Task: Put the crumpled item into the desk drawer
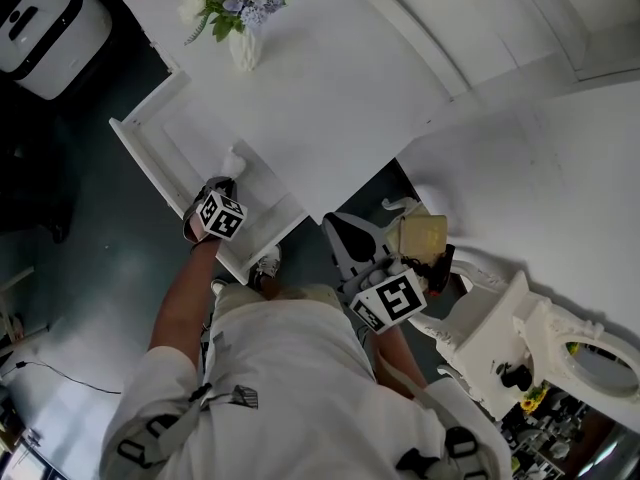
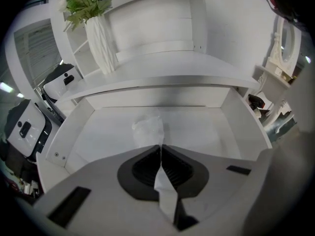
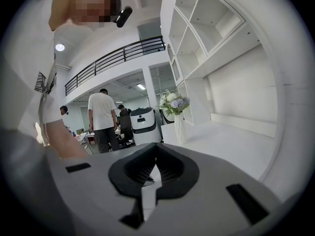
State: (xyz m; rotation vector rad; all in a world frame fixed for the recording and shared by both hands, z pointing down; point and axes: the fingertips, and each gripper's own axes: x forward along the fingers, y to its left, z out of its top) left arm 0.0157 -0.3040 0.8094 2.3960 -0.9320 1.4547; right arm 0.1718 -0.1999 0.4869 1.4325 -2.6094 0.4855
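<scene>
The white desk's drawer (image 1: 150,163) stands pulled out, and the left gripper view looks into its bare white inside (image 2: 211,132). My left gripper (image 1: 224,183) hangs over the drawer, shut on the crumpled item (image 1: 235,160). This is a thin, white, wrinkled piece (image 2: 147,129) that sticks out ahead of the closed jaws (image 2: 161,146) and runs back between them. It hangs just above or on the drawer's floor; I cannot tell which. My right gripper (image 1: 340,230) is held near the person's waist, right of the drawer, and points across the room. Its jaws (image 3: 156,147) are shut with nothing in them.
A white vase of flowers (image 1: 243,43) stands on the desk top (image 1: 340,98) behind the drawer. A white machine (image 1: 40,28) sits on the floor to the left. An ornate white chair and mirror (image 1: 500,338) stand at the right. People (image 3: 102,117) stand far off.
</scene>
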